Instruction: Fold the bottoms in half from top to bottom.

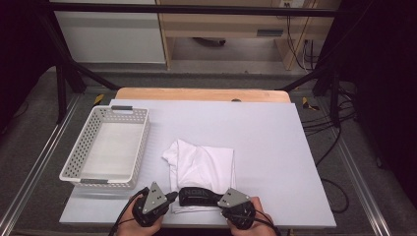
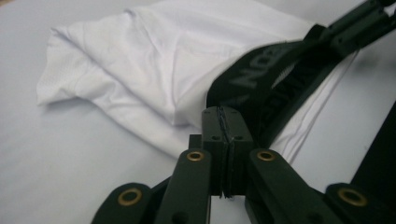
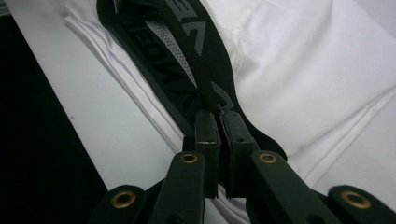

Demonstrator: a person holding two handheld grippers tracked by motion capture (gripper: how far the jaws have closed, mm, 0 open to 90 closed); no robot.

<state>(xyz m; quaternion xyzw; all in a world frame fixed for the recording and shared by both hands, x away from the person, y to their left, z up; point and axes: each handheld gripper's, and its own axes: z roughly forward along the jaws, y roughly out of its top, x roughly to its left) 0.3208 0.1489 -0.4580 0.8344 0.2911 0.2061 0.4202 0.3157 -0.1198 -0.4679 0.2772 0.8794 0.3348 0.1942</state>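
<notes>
- Two grippers sit at the near edge of the bench (image 1: 275, 147), one at each end of a black waistband (image 1: 199, 195) with grey lettering.
- At the left end, the left gripper (image 1: 172, 196) has its jaws pressed together, and in its own view dark fabric shows in the seam between the pads, so it is pinching the waistband there.
- At the right end, the right gripper (image 1: 223, 201) is likewise clamped; its own view shows the waistband (image 3: 187, 60) running straight out from between the closed jaws.
- Between them the band hangs in a shallow curve, just above or on the near hem of the garment; I cannot tell whether it is lifted clear of the bench.
- Beyond the band lies the white garment (image 1: 201, 164), crumpled and partly folded, one corner bunched toward the far left, near the middle of the bench.
- Farther left stands a white perforated basket (image 1: 135, 147), well apart from the garment.
- Step in hand, as I judge it: both ends of the waistband are gripped, ready for a lift or a fold.
- The next move calls for both hands to rise and travel together, keeping the band taut so the cloth hangs evenly.
- If the aim is the basket, the carry must clear its near wall before lowering.
- One slack end would let the garment twist or slip.
</notes>
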